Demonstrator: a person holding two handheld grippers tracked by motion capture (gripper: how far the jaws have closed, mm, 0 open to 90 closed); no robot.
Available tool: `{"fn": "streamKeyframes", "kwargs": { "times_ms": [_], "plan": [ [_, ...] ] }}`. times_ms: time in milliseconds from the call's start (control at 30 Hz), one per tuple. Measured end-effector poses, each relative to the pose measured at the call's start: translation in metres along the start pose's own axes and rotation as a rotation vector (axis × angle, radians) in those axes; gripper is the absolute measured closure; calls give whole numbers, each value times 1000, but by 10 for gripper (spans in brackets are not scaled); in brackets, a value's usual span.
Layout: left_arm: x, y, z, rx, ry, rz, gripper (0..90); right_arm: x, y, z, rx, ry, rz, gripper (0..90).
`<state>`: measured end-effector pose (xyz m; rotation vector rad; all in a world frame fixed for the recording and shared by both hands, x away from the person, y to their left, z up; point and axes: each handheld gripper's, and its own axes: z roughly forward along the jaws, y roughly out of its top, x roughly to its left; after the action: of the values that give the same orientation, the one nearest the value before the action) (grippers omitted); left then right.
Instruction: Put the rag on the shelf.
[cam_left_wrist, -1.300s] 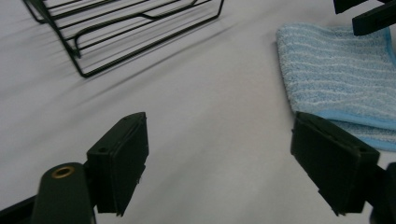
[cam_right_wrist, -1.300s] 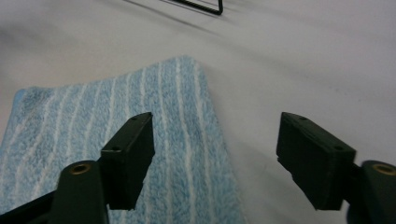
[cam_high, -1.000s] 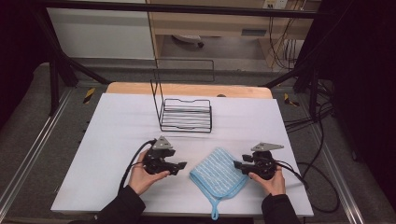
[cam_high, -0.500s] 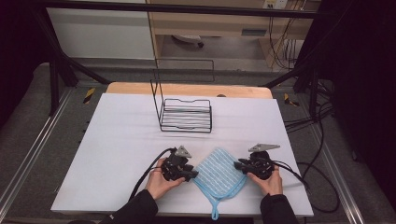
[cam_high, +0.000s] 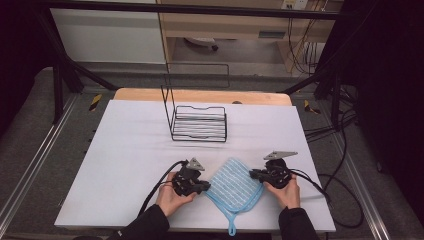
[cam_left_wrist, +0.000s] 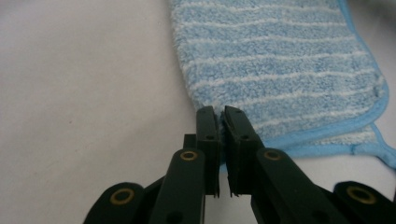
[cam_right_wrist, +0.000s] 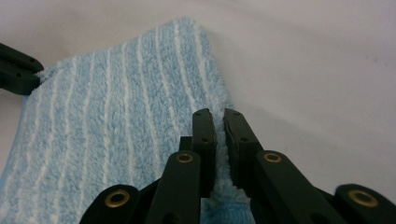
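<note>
A light blue cloth with white stripes (cam_high: 232, 182) lies flat on the white table (cam_high: 125, 150), turned like a diamond, its hanging loop toward the front edge. My left gripper (cam_high: 204, 188) is at the cloth's left corner. Its jaws have just been closing, and in the left gripper view (cam_left_wrist: 219, 114) they pinch the edge of the cloth (cam_left_wrist: 280, 56). At the opposite corner my right gripper (cam_high: 253, 174) has also just been closing. Seen in the right gripper view (cam_right_wrist: 218, 116), it is shut on the cloth (cam_right_wrist: 116, 116) at its border.
A black wire rack (cam_high: 199, 124) with a tall upright frame stands at the middle back of the table. Cables (cam_high: 330, 185) trail off the right side. A wooden strip (cam_high: 200, 95) runs along the far edge.
The left hand moved right up to the cloth's left corner. Both grippers' jaws closed from open onto the cloth's corners. The right hand stayed put.
</note>
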<state>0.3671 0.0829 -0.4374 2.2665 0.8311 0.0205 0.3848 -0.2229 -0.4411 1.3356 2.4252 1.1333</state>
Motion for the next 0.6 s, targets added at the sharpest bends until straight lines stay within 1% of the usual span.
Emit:
{"fn": "streamKeyframes", "kwargs": {
  "times_ms": [100, 233, 267, 300, 433, 467, 500, 600],
  "plan": [
    [-1, -6, -7, -5, 7, 3, 850, 4, 7, 4, -21, 4, -28, 845],
    [-2, -15, -18, -12, 23, -7, 850, 13, 19, 14, -21, 21, -63, 845],
    [-2, -15, -18, -12, 23, -7, 850, 15, 22, 17, -22, 26, -74, 846],
    [-1, -19, -24, -20, 29, -13, 850, 17, 25, 20, -21, 33, -83, 846],
    [0, -28, -38, -40, 52, -31, 850, 26, 37, 33, -22, 52, -121, 847],
    [0, -28, -38, -40, 52, -31, 850, 29, 39, 37, -22, 54, -130, 847],
    [1, -33, -43, -52, 61, -47, 850, 31, 42, 40, -26, 61, -138, 847],
    [1, -40, -50, -51, 70, -63, 849, 38, 50, 51, -32, 80, -153, 847]
  ]
}}
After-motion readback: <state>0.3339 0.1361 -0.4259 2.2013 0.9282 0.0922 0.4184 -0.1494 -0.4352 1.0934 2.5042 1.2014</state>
